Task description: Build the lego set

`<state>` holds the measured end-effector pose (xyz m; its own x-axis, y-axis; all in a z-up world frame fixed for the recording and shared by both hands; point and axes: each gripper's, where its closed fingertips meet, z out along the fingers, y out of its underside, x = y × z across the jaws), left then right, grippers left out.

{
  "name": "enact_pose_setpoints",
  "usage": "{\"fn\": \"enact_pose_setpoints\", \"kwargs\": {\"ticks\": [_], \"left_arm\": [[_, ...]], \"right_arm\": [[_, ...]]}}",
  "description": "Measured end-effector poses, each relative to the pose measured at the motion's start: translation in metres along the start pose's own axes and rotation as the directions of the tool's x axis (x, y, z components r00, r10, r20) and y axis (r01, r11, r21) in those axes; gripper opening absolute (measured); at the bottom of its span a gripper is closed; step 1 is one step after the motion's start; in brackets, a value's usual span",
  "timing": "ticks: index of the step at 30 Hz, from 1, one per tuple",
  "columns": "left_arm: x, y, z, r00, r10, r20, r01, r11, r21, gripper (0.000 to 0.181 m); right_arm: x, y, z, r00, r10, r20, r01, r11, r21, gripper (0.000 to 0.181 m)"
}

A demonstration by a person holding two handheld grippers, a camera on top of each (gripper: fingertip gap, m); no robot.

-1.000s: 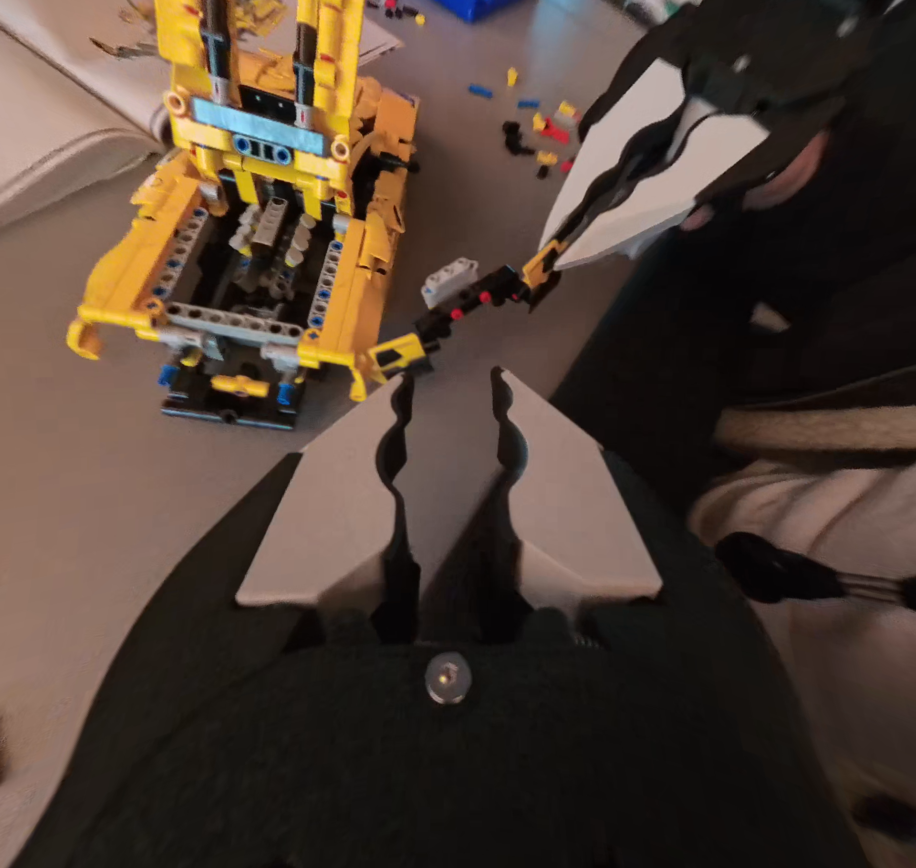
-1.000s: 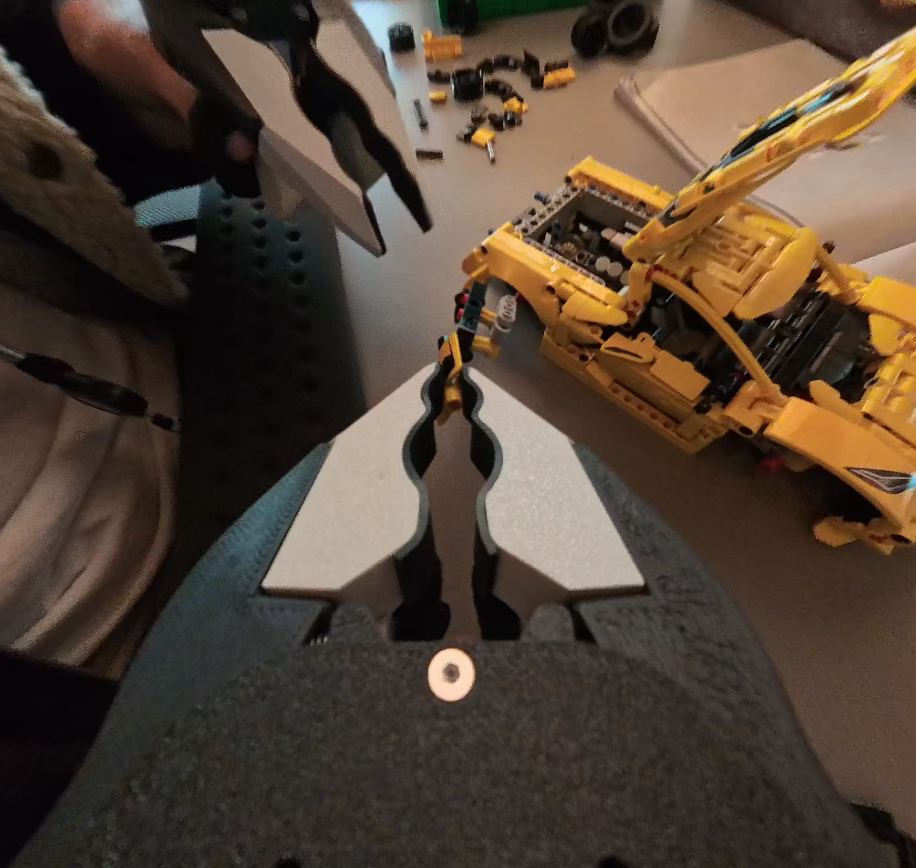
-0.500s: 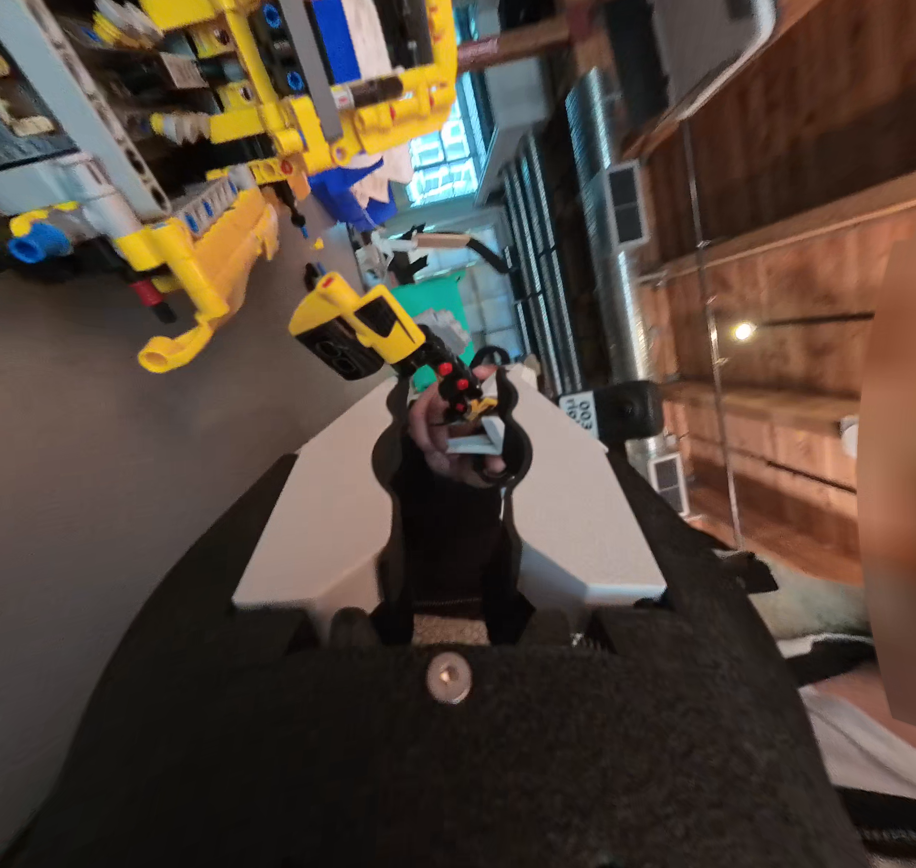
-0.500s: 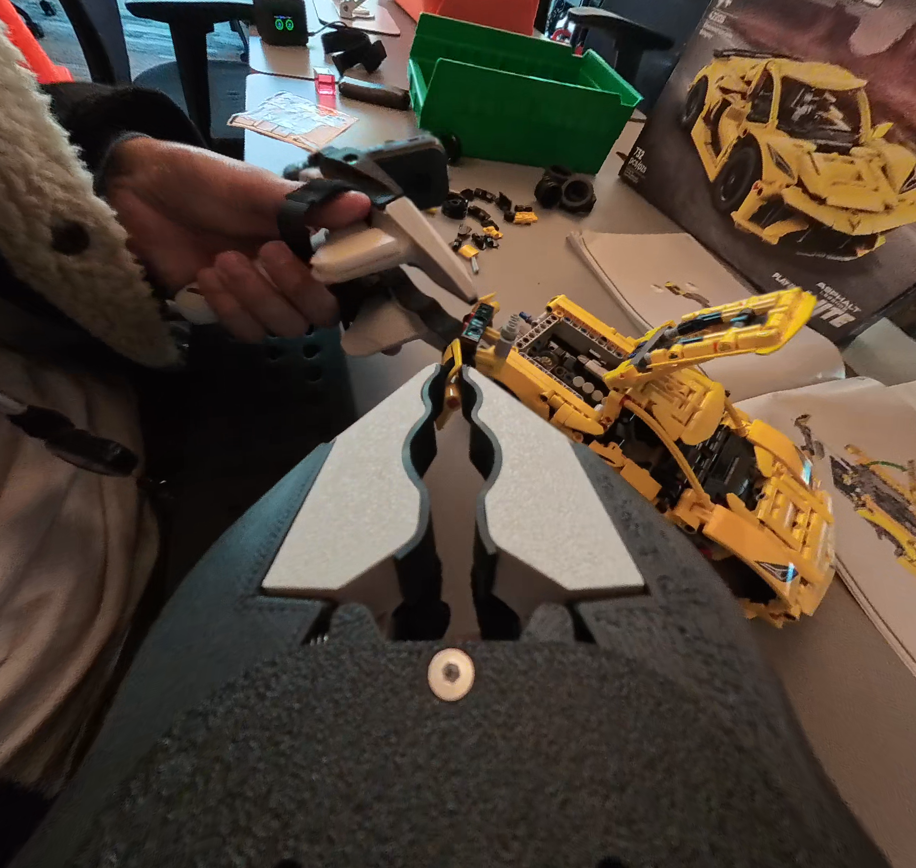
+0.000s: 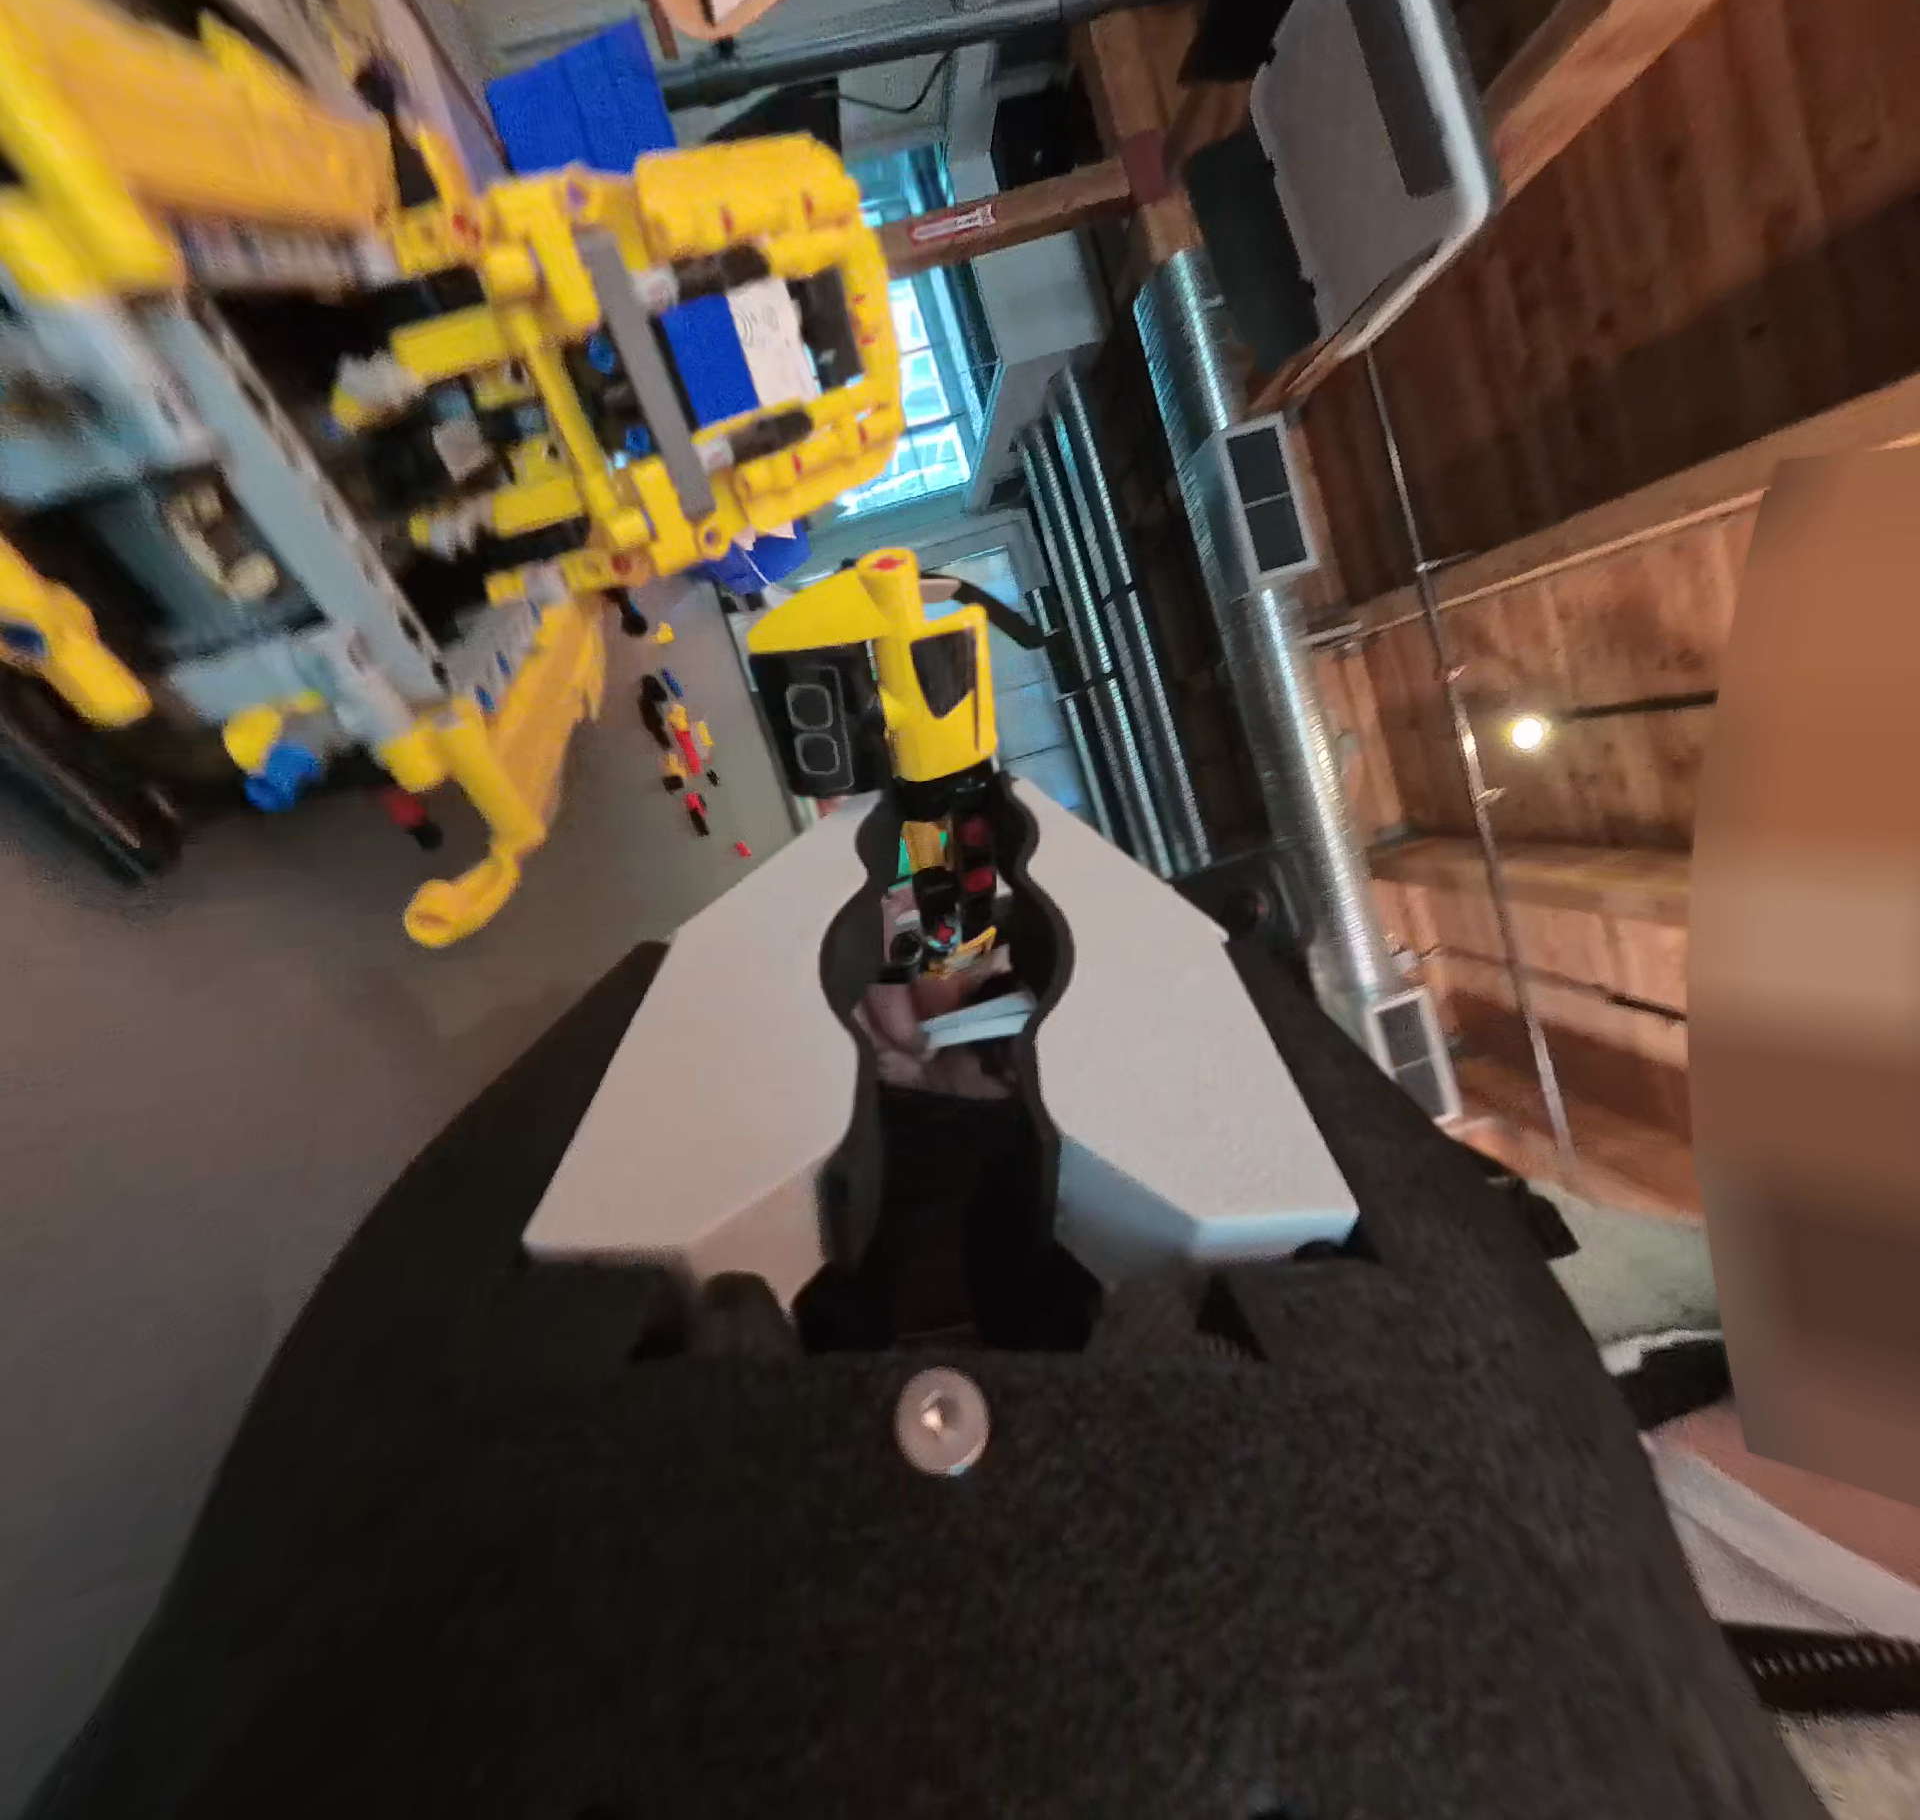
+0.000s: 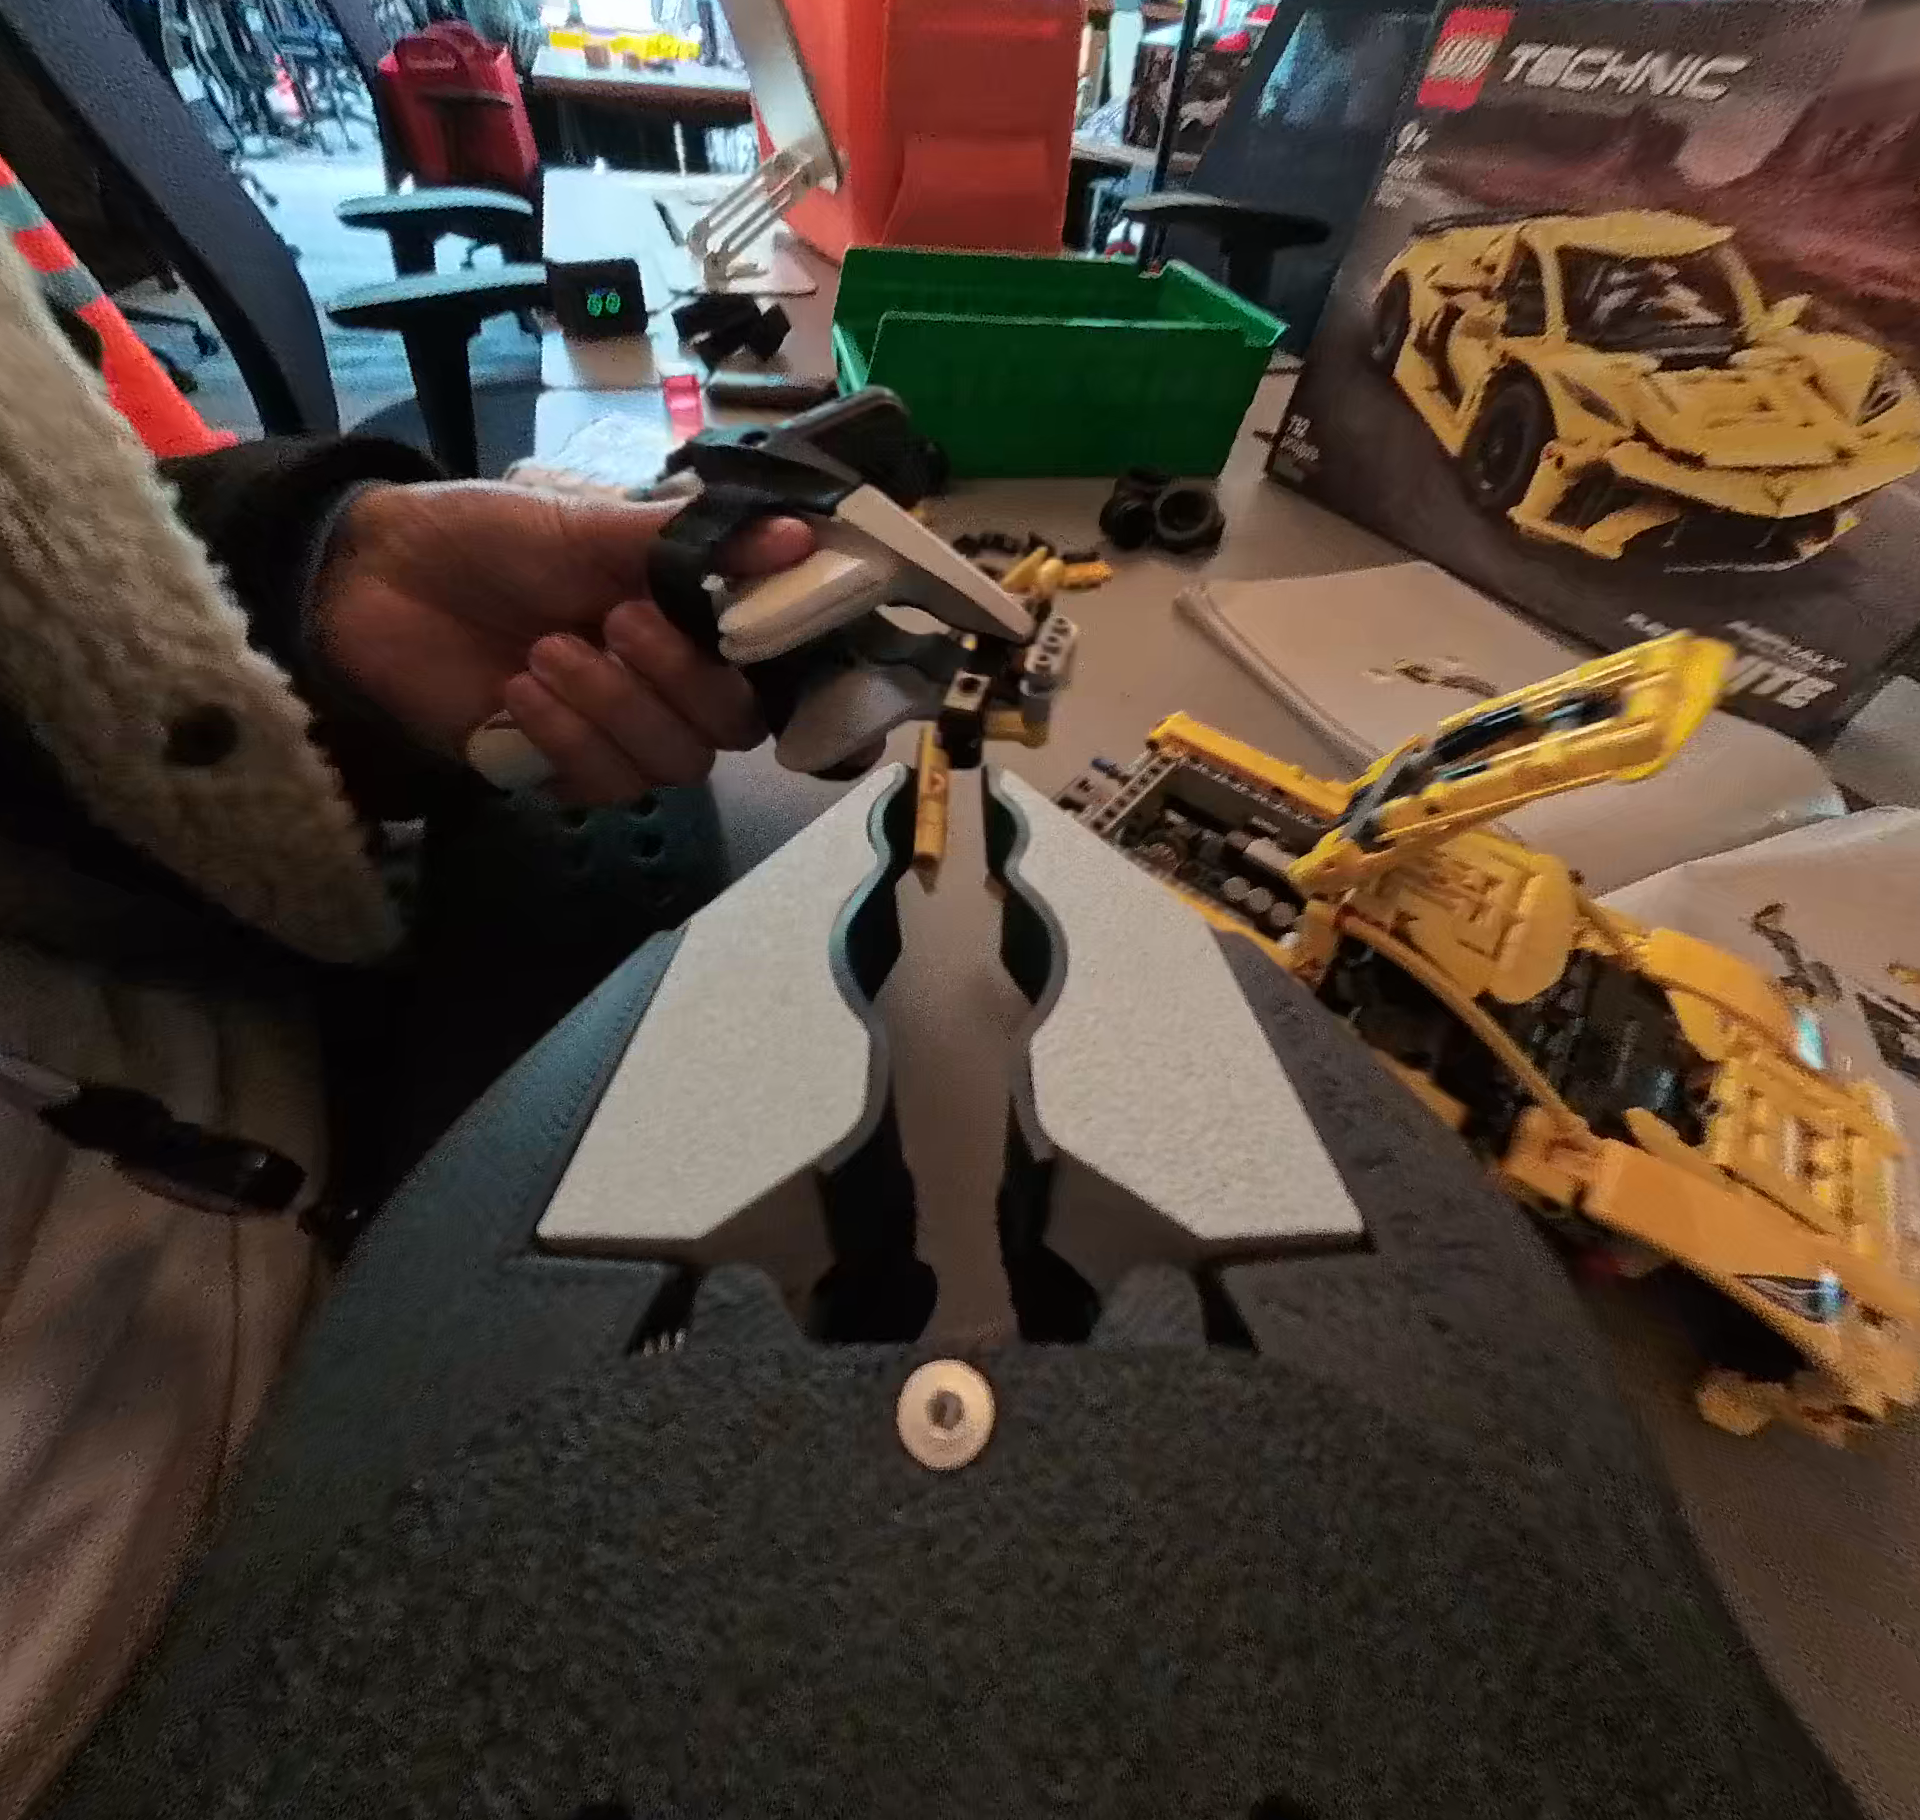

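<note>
Open office or workspace, rows of desks (image 6: 644, 82), office chairs (image 6: 436, 305), exposed ducts (image 5: 1247, 544), timber ceiling (image 5: 1558, 316)

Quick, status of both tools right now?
Left tool: shut on the lego piece.
Right tool: open; the piece's yellow end sits between its fingers, seemingly unclamped.

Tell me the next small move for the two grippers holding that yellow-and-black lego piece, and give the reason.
Probably carry the sub-assembly down toward the yellow car, right gripper letting go first. The left gripper is shut on its stem, while the right gripper's jaws stand apart with only the yellow end between them. The piece hangs in the air, apart from the car on the table.
</note>
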<state>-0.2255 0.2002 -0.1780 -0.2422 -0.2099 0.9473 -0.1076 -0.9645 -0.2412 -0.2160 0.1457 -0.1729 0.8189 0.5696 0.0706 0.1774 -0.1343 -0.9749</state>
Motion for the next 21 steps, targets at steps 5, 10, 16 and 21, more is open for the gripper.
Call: {"fn": "enact_pose_setpoints", "kwargs": {"ticks": [5, 10, 16, 21], "left_arm": [[-0.008, -0.057, -0.028, 0.949, 0.292, 0.118, -0.293, 0.956, -0.007, 0.017], [-0.019, -0.097, -0.049, 0.941, 0.319, 0.115, -0.327, 0.943, 0.060, 0.017], [-0.030, -0.097, -0.053, 0.977, 0.207, 0.054, -0.210, 0.977, 0.039, 0.017], [-0.028, -0.090, -0.047, 0.989, 0.146, -0.025, -0.146, 0.989, -0.007, 0.017]], "right_arm": [[0.097, -0.031, -0.033, 0.954, 0.047, -0.297, -0.052, 0.999, -0.009, 0.016], [0.208, 0.021, -0.049, 0.808, 0.179, -0.561, -0.244, 0.969, -0.043, 0.029], [0.231, 0.058, -0.055, 0.763, 0.192, -0.618, -0.249, 0.969, -0.006, 0.025], [0.240, 0.061, -0.063, 0.726, 0.177, -0.665, -0.222, 0.975, 0.016, 0.016]]}}
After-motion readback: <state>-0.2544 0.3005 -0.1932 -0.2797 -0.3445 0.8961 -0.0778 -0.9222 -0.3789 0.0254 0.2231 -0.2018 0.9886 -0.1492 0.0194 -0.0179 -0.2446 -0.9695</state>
